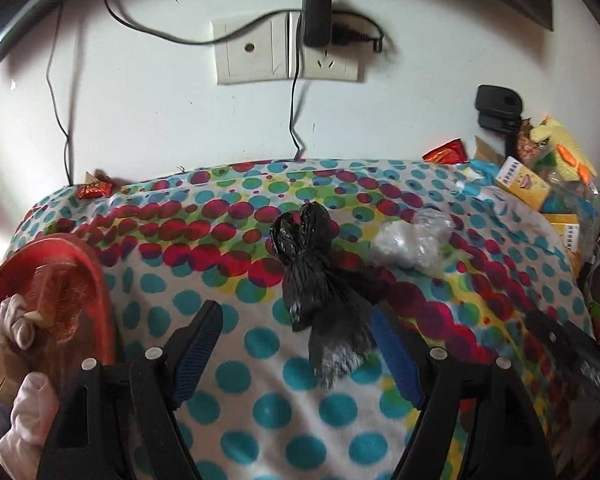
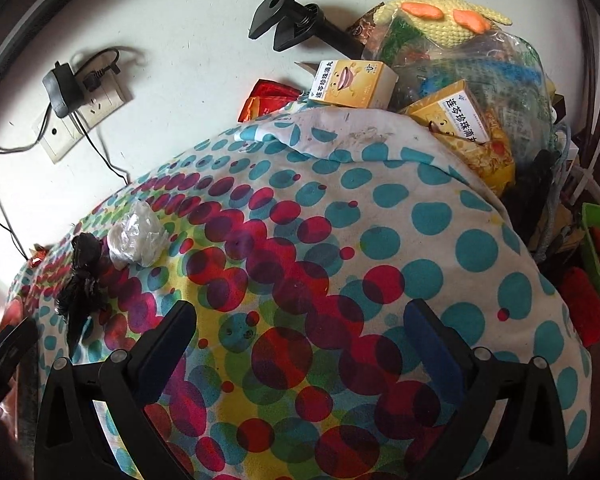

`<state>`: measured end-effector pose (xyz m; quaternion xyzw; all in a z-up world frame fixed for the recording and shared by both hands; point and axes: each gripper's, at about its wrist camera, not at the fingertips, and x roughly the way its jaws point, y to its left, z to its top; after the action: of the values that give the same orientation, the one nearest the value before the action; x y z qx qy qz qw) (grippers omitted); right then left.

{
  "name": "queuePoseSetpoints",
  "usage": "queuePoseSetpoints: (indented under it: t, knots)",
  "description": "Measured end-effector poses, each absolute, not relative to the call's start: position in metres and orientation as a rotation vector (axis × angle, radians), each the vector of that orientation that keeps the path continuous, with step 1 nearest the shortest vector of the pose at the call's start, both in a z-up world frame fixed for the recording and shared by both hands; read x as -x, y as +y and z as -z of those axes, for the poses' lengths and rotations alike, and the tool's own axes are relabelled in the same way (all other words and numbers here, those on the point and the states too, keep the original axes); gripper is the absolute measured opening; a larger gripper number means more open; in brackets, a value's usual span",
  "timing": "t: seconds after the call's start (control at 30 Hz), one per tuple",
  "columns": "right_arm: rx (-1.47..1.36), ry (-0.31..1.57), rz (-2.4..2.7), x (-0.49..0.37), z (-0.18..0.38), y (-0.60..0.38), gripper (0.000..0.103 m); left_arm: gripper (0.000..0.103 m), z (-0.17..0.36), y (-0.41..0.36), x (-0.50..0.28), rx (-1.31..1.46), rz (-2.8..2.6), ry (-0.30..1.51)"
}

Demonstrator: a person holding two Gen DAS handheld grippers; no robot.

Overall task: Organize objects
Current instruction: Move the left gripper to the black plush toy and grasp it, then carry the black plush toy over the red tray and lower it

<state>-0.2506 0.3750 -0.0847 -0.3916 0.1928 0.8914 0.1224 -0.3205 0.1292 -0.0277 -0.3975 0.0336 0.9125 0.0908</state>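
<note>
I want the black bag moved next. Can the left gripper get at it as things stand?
Probably yes: the left gripper is open, the black bag lies just ahead between its fingers, nothing covering it.

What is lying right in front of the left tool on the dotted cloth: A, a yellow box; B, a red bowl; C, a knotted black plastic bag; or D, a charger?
C: the black plastic bag lies on the dotted cloth just ahead of the open left tool, with a clear plastic bag beside it.
</note>
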Motion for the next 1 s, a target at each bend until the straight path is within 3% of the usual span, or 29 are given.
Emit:
queuePoseSetpoints:
  t: [0.47,0.53,0.57,0.63,0.67,1.0]
  knots:
    - [1.14,0.574,-2.614,0.25,0.084,0.375,0.103,0.078,0.076,0.161,0.385,1.383,-2.711,0.106]
    - [1.141,0.574,-2.616,0.25,0.084,0.375,0.103,0.073,0.074,0.166,0.384,1.371,-2.714,0.12]
    - [1.141,0.574,-2.618,0.25,0.084,0.375,0.103,0.065,0.073,0.167,0.384,1.368,-2.71,0.117]
    - [1.141,0.575,-2.618,0.25,0.084,0.375,0.103,0.047,0.07,0.173,0.382,1.353,-2.696,0.135]
    - [1.141,0.575,-2.618,0.25,0.084,0.376,0.103,0.026,0.068,0.176,0.381,1.351,-2.696,0.151]
    - [1.146,0.566,-2.62,0.25,0.084,0.375,0.103,0.02,0.016,0.196,0.342,1.125,-2.785,0.237]
